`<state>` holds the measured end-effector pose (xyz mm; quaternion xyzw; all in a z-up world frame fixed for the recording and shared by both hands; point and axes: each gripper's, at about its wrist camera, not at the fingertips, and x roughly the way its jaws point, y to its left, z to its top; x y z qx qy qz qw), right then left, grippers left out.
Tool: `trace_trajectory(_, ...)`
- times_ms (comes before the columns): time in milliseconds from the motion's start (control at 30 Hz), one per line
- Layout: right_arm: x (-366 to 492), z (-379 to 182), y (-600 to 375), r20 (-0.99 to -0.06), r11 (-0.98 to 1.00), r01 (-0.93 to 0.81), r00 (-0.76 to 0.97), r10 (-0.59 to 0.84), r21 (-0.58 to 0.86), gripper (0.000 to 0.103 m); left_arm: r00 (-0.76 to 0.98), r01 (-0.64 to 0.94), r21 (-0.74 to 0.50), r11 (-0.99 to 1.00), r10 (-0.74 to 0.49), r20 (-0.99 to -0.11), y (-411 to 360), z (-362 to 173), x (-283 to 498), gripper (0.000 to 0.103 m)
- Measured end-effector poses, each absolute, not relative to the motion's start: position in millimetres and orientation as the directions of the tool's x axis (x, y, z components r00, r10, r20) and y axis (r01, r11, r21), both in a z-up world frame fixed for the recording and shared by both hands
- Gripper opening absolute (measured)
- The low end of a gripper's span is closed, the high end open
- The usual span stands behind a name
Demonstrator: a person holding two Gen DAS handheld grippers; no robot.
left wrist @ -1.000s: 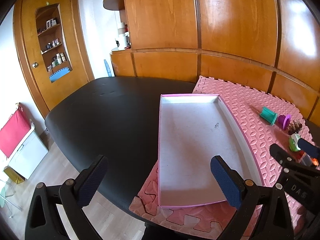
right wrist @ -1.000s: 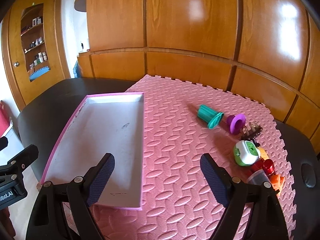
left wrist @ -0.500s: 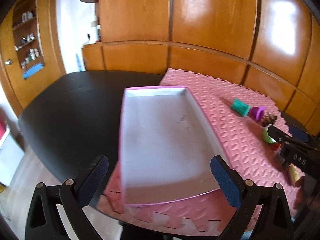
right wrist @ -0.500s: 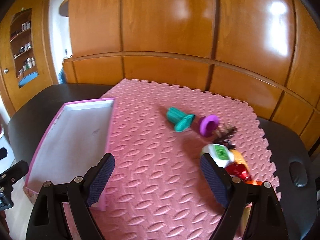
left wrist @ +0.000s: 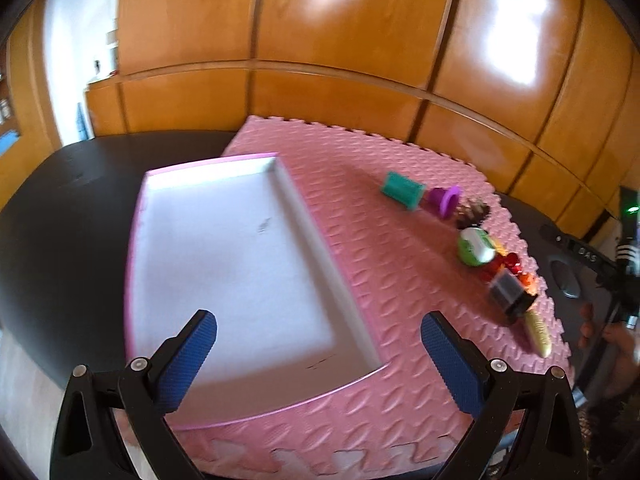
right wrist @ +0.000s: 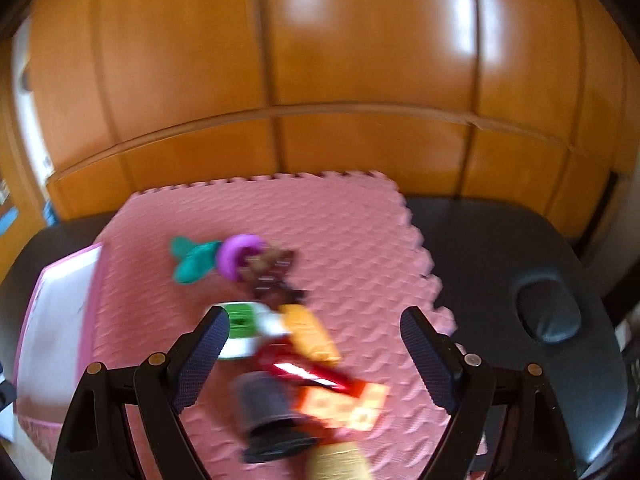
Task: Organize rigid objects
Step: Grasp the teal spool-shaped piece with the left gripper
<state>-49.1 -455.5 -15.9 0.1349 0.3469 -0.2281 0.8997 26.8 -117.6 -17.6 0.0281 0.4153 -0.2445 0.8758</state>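
**Over the tray and toys**

Above the shallow pink-rimmed white tray on the pink foam mat, the left gripper gapes, holding nothing.

Right view, blurred: right gripper spread wide over a row of small plastic toys.

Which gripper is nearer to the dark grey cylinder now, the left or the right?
Right. The right gripper hovers just above the dark grey cylinder; the left gripper is over the tray, well aside.

White letters "DAS" on the right hand-held gripper, at the left view's edge.
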Motion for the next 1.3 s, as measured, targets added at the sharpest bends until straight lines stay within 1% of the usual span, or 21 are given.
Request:
trace_trajectory(100,-59.2,-26.1,-478.3,-0.696,0.817,0.557,0.646,-0.315,0.148,0.088,0.508,0.504,-0.15,0.851,-0.432,-0.745,-140.2,-14.3,30.4,0.103)
trace_trajectory(200,-63.9,-30.2,-492.2,-0.708,0.786,0.572,0.654,-0.267,0.233,0.088,0.49,0.534,-0.145,0.833,-0.445,-0.75,-157.8,-14.5,37.8,0.103)
trace_trajectory(333,-64.2,-29.6,-494.0,-0.706,0.784,0.565,0.663,-0.247,0.256,0.088,0.463,0.534,-0.165,0.829,-0.45,-0.763,-184.9,-15.9,61.0,0.103)
trace_trajectory(367,-65.0,-29.3,-493.6,-0.705,0.784,0.56,0.668,-0.236,0.268,0.088,0.469,0.538,-0.153,0.829,-0.445,-0.763,-191.5,-15.7,64.9,0.103)
trace_trajectory(467,-65.2,-27.4,-492.5,-0.699,0.788,0.553,0.676,-0.234,0.271,0.088,0.485,0.556,-0.124,0.822,-0.443,-0.754,-216.3,-16.0,78.7,0.103)
trace_trajectory(567,-64.7,-26.9,-493.5,-0.693,0.791,0.544,0.684,-0.225,0.28,0.088,0.457,0.543,-0.13,0.829,-0.422,-0.783,-237.5,-23.1,97.9,0.103)
trace_trajectory(633,-63.9,-26.0,-492.7,-0.692,0.795,0.54,0.685,-0.226,0.276,0.088,0.453,0.532,-0.098,0.841,-0.381,-0.806,-249.7,-29.3,111.5,0.103)
trace_trajectory(733,-62.5,-25.5,-491.4,-0.694,0.801,0.533,0.685,-0.22,0.272,0.088,0.446,0.535,-0.076,0.842,-0.357,-0.821,-269.9,-36.5,132.4,0.103)
trace_trajectory(933,-59.9,-27.5,-493.4,-0.702,0.799,0.529,0.683,-0.201,0.286,0.088,0.446,0.599,0.009,0.801,-0.324,-0.834,-311.3,-46.8,162.2,0.103)
trace_trajectory(1167,-58.5,-30.7,-496.0,-0.707,0.793,0.531,0.681,-0.189,0.3,0.088,0.413,0.654,0.025,0.756,-0.329,-0.849,-344.0,-65.6,191.3,0.102)
trace_trajectory(1233,-58.3,-31.4,-496.8,-0.708,0.79,0.531,0.682,-0.183,0.308,0.088,0.4,0.666,0.033,0.745,-0.319,-0.859,-351.7,-73.2,198.2,0.094)
trace_trajectory(1300,-57.9,-32.2,-497.5,-0.71,0.789,0.53,0.682,-0.178,0.311,0.088,0.385,0.672,0.031,0.74,-0.313,-0.868,-356.2,-80.0,204.1,0.089)
